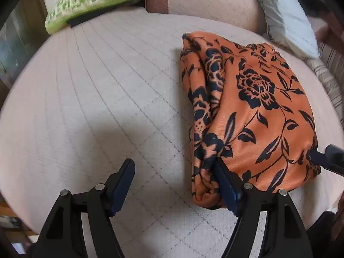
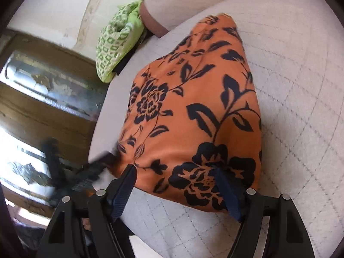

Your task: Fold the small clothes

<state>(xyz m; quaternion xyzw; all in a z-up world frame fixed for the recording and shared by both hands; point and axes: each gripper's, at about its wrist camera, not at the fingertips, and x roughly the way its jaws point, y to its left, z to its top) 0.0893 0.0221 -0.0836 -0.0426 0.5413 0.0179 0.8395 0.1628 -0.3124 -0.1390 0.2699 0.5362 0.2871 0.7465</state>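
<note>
One garment (image 1: pixel 253 111): orange cloth with a black flower-and-leaf print, smooth-faced with a slight sheen, folded into a thick rounded bundle. Bunched layers run along its left edge in the left wrist view. It lies on the right part of the quilted surface (image 1: pixel 96 107); the same bundle fills the middle of the right wrist view (image 2: pixel 193 111). No label, brand or writing can be read on any item.

Quilted surface: pale, matte fabric stitched in a diamond grid, with a padded backrest of the same colour behind it.

One green cushion (image 1: pixel 94 0): green and cream square-patterned weave, soft and plump, resting at the far left corner, well apart from the garment. One grey-white pillow (image 1: pixel 288 19) at the far right, blurred.

Left gripper (image 1: pixel 174 172): black frame, dark blue ribbed pads, jaws spread wide. Its right finger (image 1: pixel 225 185) touches the near left edge of the garment; the left finger stands over bare quilting. Nothing is clamped.

Right gripper (image 2: pixel 175 175): same build, jaws wide apart, both pads at the garment's near edge, with cloth lying between them but not pinched.
</note>
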